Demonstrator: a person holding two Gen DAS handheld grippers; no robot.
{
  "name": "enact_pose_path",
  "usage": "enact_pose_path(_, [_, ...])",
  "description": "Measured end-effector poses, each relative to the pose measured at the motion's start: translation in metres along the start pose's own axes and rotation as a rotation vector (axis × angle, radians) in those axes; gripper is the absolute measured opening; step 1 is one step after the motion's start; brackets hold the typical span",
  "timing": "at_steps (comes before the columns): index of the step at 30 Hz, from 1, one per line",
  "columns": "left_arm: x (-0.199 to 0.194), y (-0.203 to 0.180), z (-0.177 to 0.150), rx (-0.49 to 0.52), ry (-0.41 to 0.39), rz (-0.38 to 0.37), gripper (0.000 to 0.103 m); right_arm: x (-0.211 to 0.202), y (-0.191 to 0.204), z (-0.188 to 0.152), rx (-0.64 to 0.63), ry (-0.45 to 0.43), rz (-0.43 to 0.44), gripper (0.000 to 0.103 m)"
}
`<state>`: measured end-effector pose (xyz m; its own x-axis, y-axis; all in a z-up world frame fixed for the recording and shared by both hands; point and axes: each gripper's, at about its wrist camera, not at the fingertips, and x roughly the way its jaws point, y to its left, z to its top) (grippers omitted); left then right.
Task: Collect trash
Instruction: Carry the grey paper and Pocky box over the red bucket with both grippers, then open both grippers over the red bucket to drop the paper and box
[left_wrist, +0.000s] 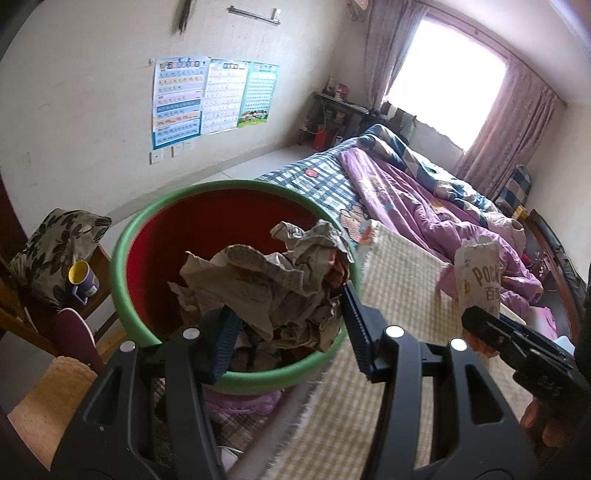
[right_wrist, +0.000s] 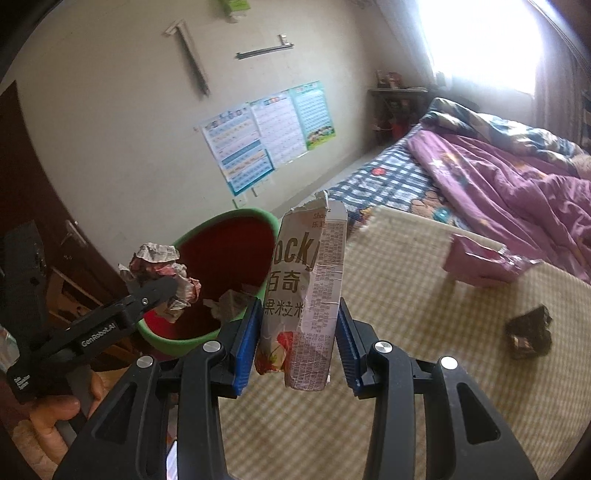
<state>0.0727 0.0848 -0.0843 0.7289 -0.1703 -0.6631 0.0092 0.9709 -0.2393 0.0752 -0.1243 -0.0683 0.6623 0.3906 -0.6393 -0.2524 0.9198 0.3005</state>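
A: Largest first. The bed (left_wrist: 406, 280) is taking up the right side of the room, with a purple quilt (left_wrist: 417, 192) bunched along its far half and a cream checked mat (right_wrist: 388, 295) lying across its near half.

B: Noted. The bin (left_wrist: 133, 258) is standing at the bed's near edge; green rim, red inside, crumpled paper already lying in it.

A: The left gripper (left_wrist: 288, 325) is gripping a crumpled newspaper wad (left_wrist: 273, 280), blue pads pressing on both of its sides, and it is hanging over the bin's opening, above the rim.

B: The right gripper (right_wrist: 297, 325) is clamping a torn snack box (right_wrist: 306, 295), white and upright, open end pointing up. It is hovering over the mat, just right of the bin.

A: A hand (right_wrist: 59, 410) is showing under the left gripper in the right wrist view.

B: Trash lying on the mat: a pink packet (right_wrist: 480, 266) near the quilt's edge, and a dark wrapper (right_wrist: 530, 332) nearer us, well apart from the packet.

A: Smallest item: a yellow-lined cup (left_wrist: 83, 278) is sitting on a wooden chair (left_wrist: 99, 258) left of the bin.
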Motion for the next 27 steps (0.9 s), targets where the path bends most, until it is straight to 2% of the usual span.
enact_pose_path(9, [0.008, 0.031, 0.005, -0.039, 0.002, 0.018, 0.050, 0.021, 0.030, 0.009, -0.049, 0.011, 0.031, 0.039])
enact_pose_path(27, [0.029, 0.061, 0.008, -0.063, 0.033, -0.002, 0.050, 0.072, 0.071, 0.019, -0.122, 0.042, 0.056, 0.039])
